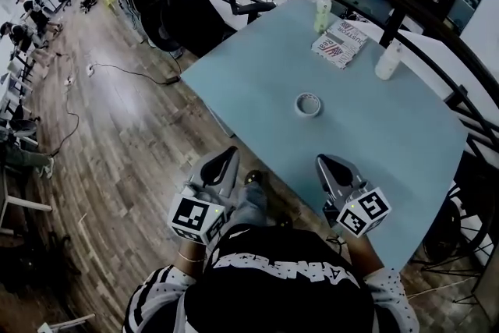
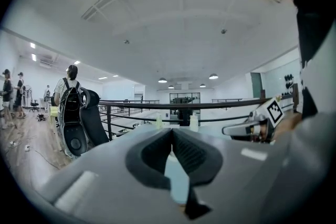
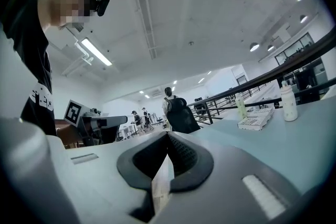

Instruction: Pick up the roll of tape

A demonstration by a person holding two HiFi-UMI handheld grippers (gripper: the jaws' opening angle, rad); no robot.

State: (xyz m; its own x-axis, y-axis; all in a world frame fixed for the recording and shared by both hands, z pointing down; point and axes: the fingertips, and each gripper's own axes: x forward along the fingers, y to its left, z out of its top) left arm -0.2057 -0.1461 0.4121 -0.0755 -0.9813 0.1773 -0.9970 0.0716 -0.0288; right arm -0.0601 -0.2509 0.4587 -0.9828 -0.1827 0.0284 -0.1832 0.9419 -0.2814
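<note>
Progress is nil: the small white ring-shaped roll of tape (image 1: pixel 308 104) lies flat, untouched, mid-way on the pale blue counter (image 1: pixel 405 136), well ahead of the grey left gripper (image 1: pixel 227 158) and grey right gripper (image 1: pixel 325 163), both closed on nothing, so reaching, opening and grasping are all left to do

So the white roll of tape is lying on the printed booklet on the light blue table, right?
No. The white roll of tape lies on the bare light blue table, apart from the printed booklet; the head view shows it.
</note>
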